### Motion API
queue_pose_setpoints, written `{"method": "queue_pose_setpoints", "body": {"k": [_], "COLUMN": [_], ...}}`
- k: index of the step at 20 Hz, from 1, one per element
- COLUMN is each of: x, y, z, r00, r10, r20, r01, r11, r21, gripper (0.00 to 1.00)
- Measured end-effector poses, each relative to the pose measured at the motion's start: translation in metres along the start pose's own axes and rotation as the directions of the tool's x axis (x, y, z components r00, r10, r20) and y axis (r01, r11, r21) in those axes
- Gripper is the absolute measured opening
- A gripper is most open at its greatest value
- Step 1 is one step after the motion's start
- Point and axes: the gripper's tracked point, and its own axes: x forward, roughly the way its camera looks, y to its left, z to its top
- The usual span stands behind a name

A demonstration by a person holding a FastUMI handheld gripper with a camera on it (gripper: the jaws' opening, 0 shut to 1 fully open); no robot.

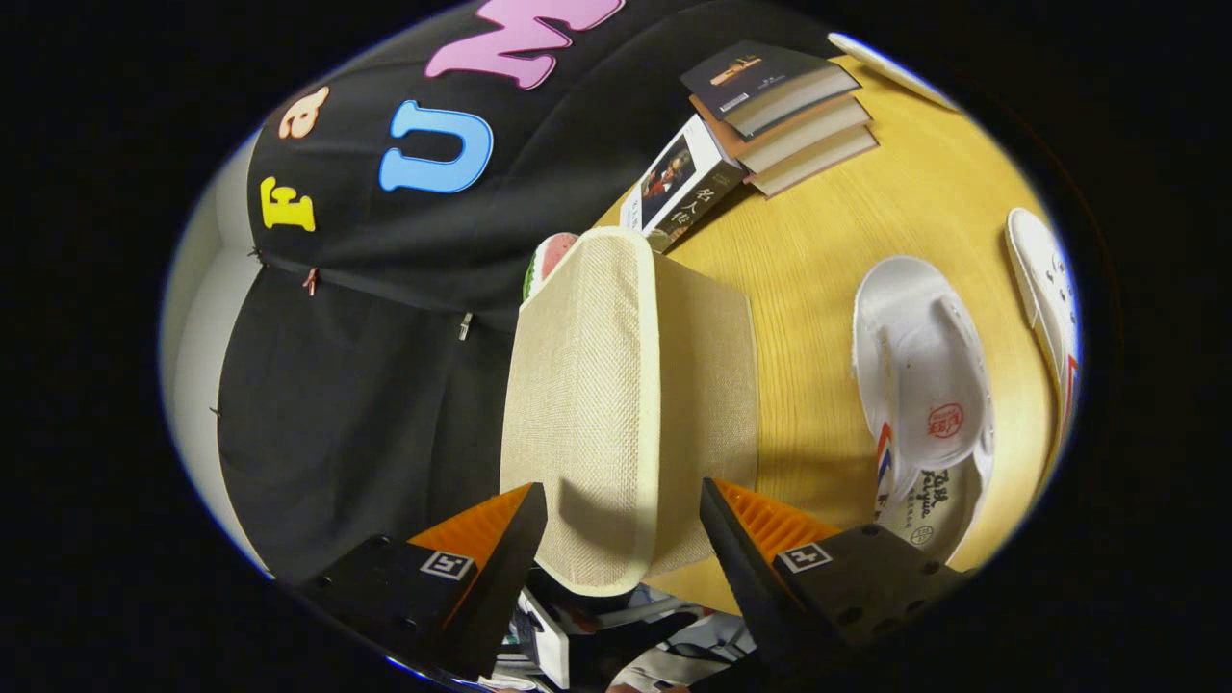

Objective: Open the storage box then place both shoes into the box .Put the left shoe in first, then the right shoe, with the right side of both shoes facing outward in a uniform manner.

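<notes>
My gripper (pixel 624 525) straddles the beige woven fabric lid (pixel 587 404), fingers spread w/ a gap, probably to swing it open. White canvas shoes (pixel 924 385) wait at 3 o'clock.

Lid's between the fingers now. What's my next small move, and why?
Probably close the gripper on the beige lid of the storage box: the fingers are open, one on each side of its edge and not yet pressing. Both white shoes lie on the table, waiting.
</notes>
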Motion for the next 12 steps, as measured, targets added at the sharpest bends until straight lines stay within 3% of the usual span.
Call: {"method": "queue_pose_setpoints", "body": {"k": [4, 7, 8, 12], "x": [0.012, 0.022, 0.023, 0.021], "y": [0.008, 0.005, 0.005, 0.003], "z": [-0.005, -0.014, -0.013, -0.016], "r00": [0.997, 0.996, 0.996, 0.994], "r10": [0.063, 0.056, 0.056, 0.054], "r20": [-0.041, -0.070, -0.067, -0.097], "r01": [-0.060, -0.049, -0.047, -0.034], "r11": [0.995, 0.994, 0.991, 0.980], "r21": [0.080, 0.100, 0.125, 0.194], "gripper": [0.97, 0.94, 0.88, 0.82]}}
